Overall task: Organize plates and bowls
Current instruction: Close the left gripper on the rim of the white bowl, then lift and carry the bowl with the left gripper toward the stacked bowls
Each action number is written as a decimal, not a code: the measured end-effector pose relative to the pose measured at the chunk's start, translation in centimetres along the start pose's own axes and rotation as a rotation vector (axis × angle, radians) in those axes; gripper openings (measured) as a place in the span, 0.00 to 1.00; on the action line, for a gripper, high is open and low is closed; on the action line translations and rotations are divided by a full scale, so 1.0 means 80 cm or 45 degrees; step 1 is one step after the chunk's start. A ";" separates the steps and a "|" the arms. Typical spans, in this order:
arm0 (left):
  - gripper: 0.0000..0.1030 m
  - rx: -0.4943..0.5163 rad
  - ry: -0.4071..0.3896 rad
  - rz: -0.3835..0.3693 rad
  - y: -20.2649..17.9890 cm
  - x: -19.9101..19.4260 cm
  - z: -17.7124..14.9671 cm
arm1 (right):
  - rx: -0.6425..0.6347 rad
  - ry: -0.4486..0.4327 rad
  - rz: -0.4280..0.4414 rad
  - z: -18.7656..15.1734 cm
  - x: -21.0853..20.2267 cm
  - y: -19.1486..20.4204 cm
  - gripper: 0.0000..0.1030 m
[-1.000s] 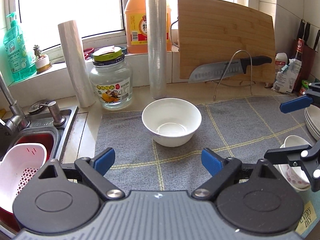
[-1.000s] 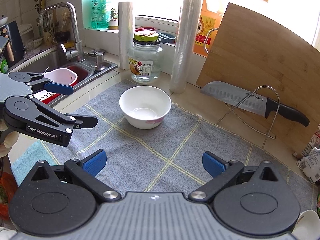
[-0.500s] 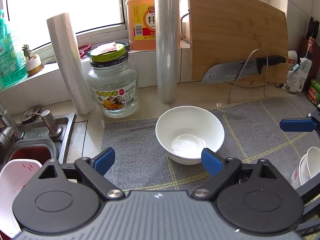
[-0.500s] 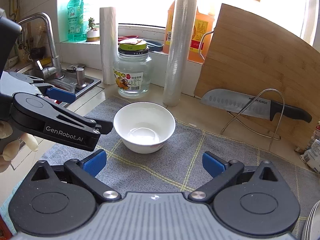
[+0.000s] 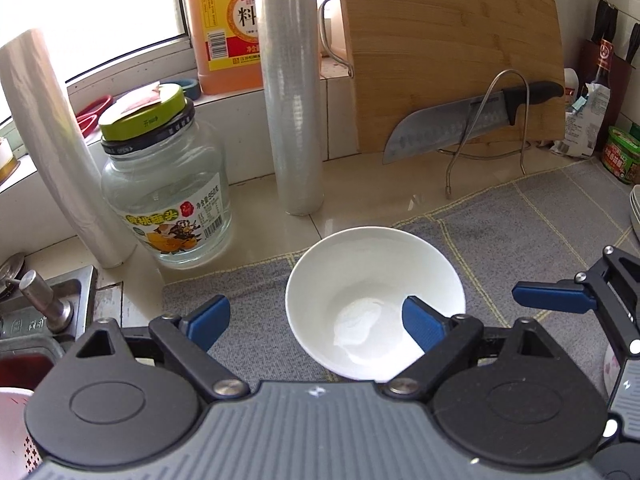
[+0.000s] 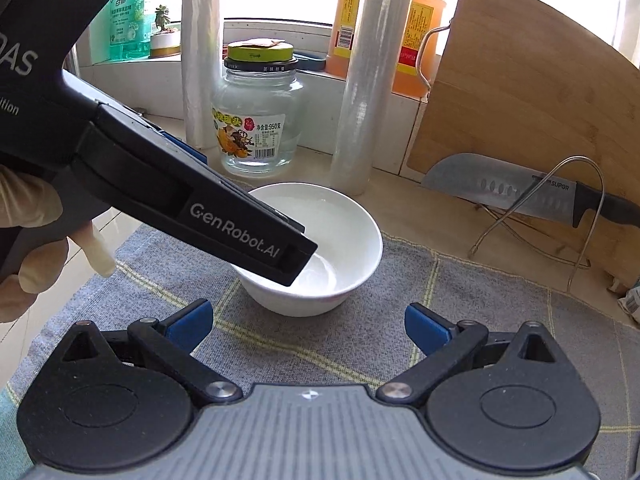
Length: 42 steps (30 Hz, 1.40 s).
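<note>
Left gripper straddles the bowl's rim, fingers spread wide

The left gripper (image 5: 316, 318) tilts down over the white bowl (image 5: 374, 280), fingers wide apart: the right blue pad sits inside the bowl, the left one outside over the grey mat (image 5: 540, 232), nothing pinched. In the right wrist view a gloved hand (image 6: 36, 240) holds it, and its black finger reaches down into the bowl. The right gripper (image 6: 308, 326) hangs low on the near side of the bowl, level, fingers parted, holding nothing. The bowl is glossy, round and deep, sitting on the mat's far left part; the mat is nubby cloth with yellow grid lines. Beyond on the shiny counter (image 5: 380, 184): a clear glass jar (image 5: 168, 196) with a green lid, an upright roll of cling film (image 5: 294, 92), a bamboo cutting board (image 5: 444, 44) and a steel knife (image 5: 460, 124) on a wire rack.
</note>
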<state>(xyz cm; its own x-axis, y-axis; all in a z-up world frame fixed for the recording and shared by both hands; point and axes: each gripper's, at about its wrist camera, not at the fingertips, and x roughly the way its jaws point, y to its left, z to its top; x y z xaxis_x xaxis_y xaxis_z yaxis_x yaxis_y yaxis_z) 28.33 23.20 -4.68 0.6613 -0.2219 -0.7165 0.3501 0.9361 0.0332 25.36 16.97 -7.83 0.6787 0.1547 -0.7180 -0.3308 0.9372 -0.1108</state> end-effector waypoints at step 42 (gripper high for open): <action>0.62 0.188 0.164 -0.251 0.001 0.066 0.036 | 0.014 0.016 0.080 0.016 0.046 -0.005 0.85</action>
<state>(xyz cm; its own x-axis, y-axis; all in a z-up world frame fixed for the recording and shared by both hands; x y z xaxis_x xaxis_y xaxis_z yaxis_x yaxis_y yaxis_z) 33.78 21.30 -6.48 0.4846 -0.3503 -0.8015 0.5628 0.8263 -0.0209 28.85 17.54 -9.54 0.6488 0.2093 -0.7316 -0.3652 0.9291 -0.0581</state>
